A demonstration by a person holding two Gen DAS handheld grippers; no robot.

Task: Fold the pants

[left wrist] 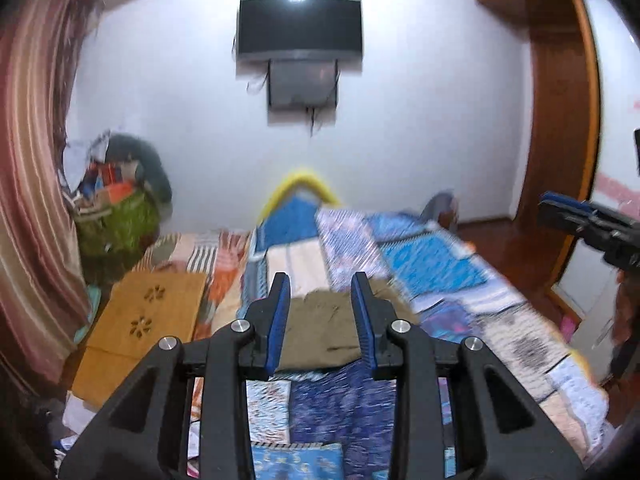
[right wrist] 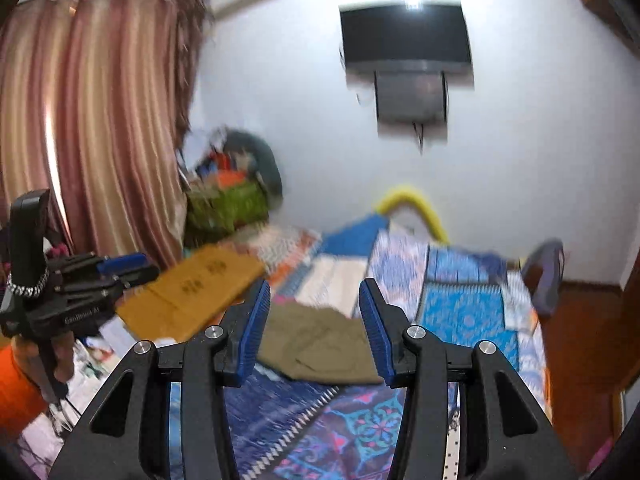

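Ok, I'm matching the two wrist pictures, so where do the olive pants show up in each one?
Left wrist: the pants lie low in the centre on the quilt, between the left gripper fingers.
Right wrist: pants low centre, between the right gripper fingers.
Shared landmark: the wall TV.
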